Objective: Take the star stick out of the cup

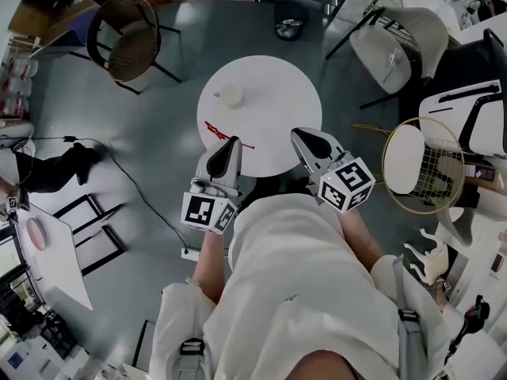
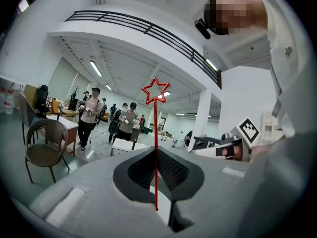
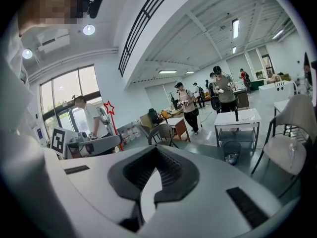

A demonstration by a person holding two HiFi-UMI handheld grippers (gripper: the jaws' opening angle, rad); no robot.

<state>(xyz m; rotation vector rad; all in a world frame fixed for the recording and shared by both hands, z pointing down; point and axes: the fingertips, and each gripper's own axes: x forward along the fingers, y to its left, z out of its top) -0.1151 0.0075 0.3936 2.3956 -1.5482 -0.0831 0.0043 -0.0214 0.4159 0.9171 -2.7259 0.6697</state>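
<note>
My left gripper [image 1: 233, 144] is shut on the red star stick [image 1: 224, 134] over the near edge of the round white table [image 1: 277, 101]. The stick is out of the white cup [image 1: 230, 95], which stands on the table's far left part. In the left gripper view the star stick [image 2: 156, 133] rises straight up from between the shut jaws of the left gripper [image 2: 156, 149], star on top. My right gripper [image 1: 306, 139] hovers beside it at the table's near right edge. In the right gripper view the right gripper [image 3: 157, 148] is shut with nothing in it.
A wicker chair [image 1: 127, 38] stands at the far left, a grey chair [image 1: 396, 50] at the far right, and a waste bin [image 1: 290, 28] beyond the table. A racket [image 1: 420, 165] lies at the right. Several people [image 2: 90, 115] stand in the background.
</note>
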